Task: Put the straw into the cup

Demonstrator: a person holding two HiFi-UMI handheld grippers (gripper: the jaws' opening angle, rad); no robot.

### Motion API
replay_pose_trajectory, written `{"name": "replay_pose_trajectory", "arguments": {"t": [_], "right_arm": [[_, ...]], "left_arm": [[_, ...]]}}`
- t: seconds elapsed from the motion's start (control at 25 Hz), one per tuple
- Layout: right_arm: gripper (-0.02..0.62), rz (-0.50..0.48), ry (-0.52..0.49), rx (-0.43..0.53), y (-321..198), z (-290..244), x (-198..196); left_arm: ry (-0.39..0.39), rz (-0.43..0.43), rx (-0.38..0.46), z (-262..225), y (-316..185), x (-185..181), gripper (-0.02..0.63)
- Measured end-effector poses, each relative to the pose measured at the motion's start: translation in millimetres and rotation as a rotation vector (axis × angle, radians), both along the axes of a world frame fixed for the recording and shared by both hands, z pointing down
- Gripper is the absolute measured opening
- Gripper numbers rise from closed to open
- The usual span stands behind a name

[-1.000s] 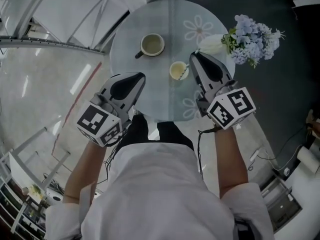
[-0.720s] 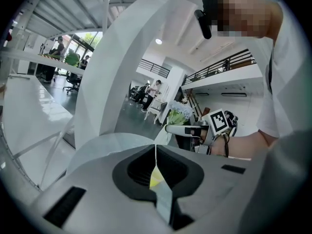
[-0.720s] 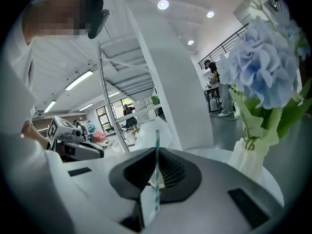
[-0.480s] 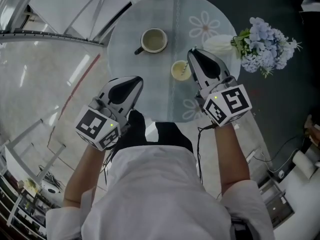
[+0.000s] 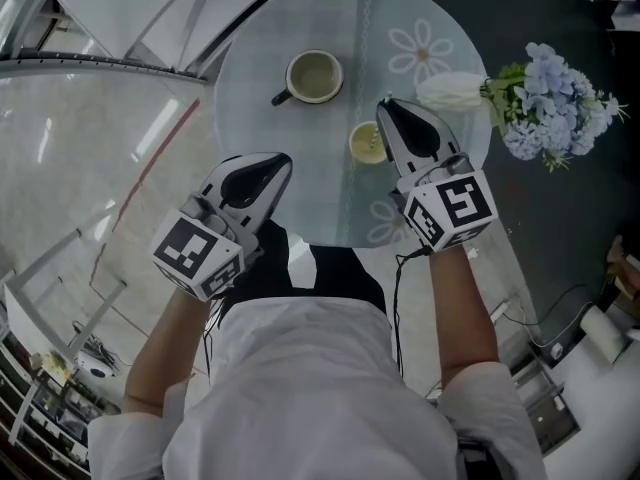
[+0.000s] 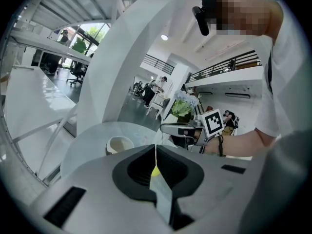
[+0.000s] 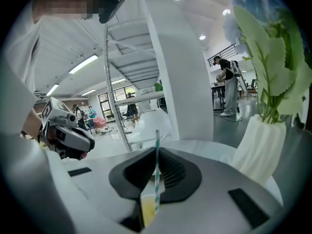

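Note:
A small cup of yellow drink stands on the round glass table, just left of my right gripper. In the right gripper view the green-and-white striped straw stands upright in the seam of the jaws. My right gripper is shut on it, with the cup directly below. Whether the straw's lower end reaches the drink is hidden. My left gripper hovers at the table's near-left edge, shut and holding nothing. In its own view the cup shows through the slit of its jaws.
A white mug with a handle stands farther back on the table. A white vase with pale blue flowers stands at the table's right edge, close to my right gripper. The table's near edge lies just beneath both grippers.
The head camera has shifted, so the table sits slightly lower and to the right. The right gripper stays beside the cup with the straw. The left gripper has barely moved.

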State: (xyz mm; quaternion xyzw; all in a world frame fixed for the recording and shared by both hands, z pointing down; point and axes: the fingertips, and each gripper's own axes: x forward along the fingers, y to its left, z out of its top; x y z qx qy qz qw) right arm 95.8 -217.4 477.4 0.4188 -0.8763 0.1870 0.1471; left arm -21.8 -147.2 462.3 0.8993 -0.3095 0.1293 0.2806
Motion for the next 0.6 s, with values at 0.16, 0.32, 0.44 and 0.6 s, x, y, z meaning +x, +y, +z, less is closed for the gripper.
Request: {"name": "replay_pose_trajectory", "arguments": {"t": [0.16,0.32,0.44,0.6], "right_arm": [[0.037,-0.005,0.006,-0.003,-2,10,-3],[0.037,-0.019,0.016,-0.011,-1,19,-7],[0.037,-0.033,0.032,-0.011,0,24,-9],[0.037,-0.044,0.046,-0.008,1,26,-12]], "left_arm": [[0.003,0.001,-0.003,6,-3,1,0.029],[-0.001,0.003,-0.014,14,-1,-1,0.029],[-0.004,0.0,-0.018,17,-2,-3,0.029],[-0.002,-0.003,-0.021,19,-1,-4,0.029]]}}
